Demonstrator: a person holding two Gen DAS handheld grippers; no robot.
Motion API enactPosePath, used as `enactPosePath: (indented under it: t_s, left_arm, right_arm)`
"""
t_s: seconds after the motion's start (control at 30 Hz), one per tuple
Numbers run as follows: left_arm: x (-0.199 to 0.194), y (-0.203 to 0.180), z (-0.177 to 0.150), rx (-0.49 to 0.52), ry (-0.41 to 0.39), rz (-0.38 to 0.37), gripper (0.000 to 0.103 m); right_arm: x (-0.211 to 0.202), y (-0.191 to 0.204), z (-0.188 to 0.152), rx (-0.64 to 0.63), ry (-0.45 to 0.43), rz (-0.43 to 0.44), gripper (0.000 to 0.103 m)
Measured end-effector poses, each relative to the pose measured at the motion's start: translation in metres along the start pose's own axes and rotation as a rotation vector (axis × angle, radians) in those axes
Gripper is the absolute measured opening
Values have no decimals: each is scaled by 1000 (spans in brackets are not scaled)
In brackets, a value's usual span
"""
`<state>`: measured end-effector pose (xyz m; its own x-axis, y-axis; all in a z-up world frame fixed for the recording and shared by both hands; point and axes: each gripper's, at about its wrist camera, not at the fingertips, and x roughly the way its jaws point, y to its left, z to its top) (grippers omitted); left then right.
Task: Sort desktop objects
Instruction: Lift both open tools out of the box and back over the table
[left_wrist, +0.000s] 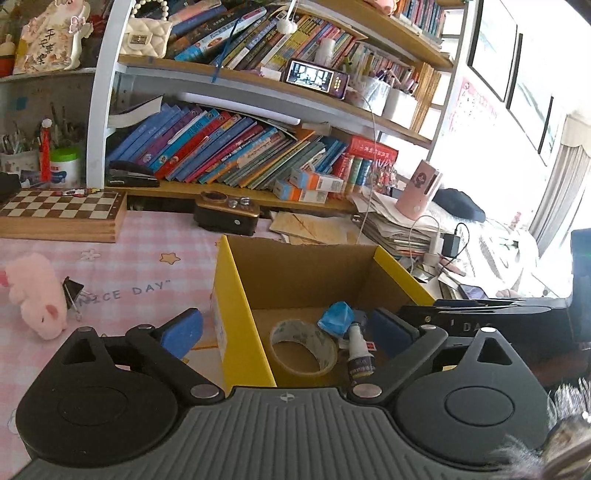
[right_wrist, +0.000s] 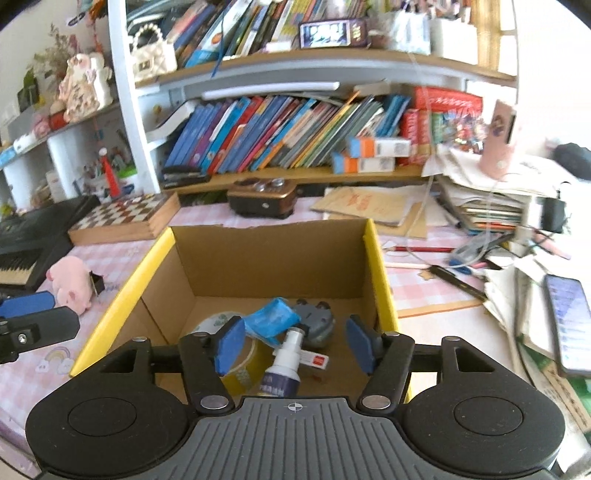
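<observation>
Biggest thing on the pink checked tablecloth (left_wrist: 122, 266) is the open cardboard box with yellow outer walls (right_wrist: 375, 258), and both tools hang right over it. Inside it already: a roll of clear packing tape (left_wrist: 303, 347) lying flat, a crumpled blue plastic wrapper (left_wrist: 336, 317), a small white spray bottle with a dark label (right_wrist: 286, 365) lying with its nozzle toward the back wall, and a grey rounded gadget (right_wrist: 314, 321) behind it.

The right gripper (right_wrist: 291, 347) points down into the box, its blue pads spread either side of the spray bottle without touching it; nothing is held. The left gripper (left_wrist: 288, 332) stands wide open and empty, straddling the box's left yellow wall, one blue pad out over the tablecloth and the other inside.

What is left to sort, as I read it, lies off to the left: a fluffy pink plush pig (left_wrist: 38, 299) on the cloth, with a black binder clip (left_wrist: 72, 290) touching its near flank. Both sit well left of the box and clearly nearer the left gripper. The pig's long axis runs roughly towards the camera in the left wrist view, so I'd expect the left hand to swing left and close across its body.

Both grippers tilt moderately downward, bodies roughly level.
</observation>
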<state>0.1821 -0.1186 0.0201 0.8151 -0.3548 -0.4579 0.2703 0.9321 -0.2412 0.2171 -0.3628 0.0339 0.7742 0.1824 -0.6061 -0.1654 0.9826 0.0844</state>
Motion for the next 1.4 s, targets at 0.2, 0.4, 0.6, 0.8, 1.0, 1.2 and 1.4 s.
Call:
enactPosePath:
  t_s: [0.2, 0.4, 0.6, 0.8, 1.0, 1.2, 1.4]
  left_arm:
    - [-24, -3, -10, 41, -16, -34, 99]
    - [-49, 4, -22, 41, -22, -59, 99]
    - [-79, 17, -39, 39, -8, -76, 100]
    - [-105, 32, -59, 46, 36, -74, 100]
    - [-129, 48, -79, 44, 73, -57, 100]
    - [-148, 62, -90, 37, 91, -42, 101]
    - [-163, 72, -98, 49, 111, -28, 103]
  right_arm:
    - [-31, 4, -16, 23, -24, -64, 63]
    - [-57, 14, -37, 58, -30, -121, 63]
    - [-80, 41, -64, 71, -12, -144, 63]
    - [-100, 71, -90, 81, 17, -146, 63]
    - [-113, 100, -113, 88, 41, -137, 63]
    - [-119, 122, -128, 103, 57, -116, 63]
    - [-117, 143, -142, 117, 94, -76, 63]
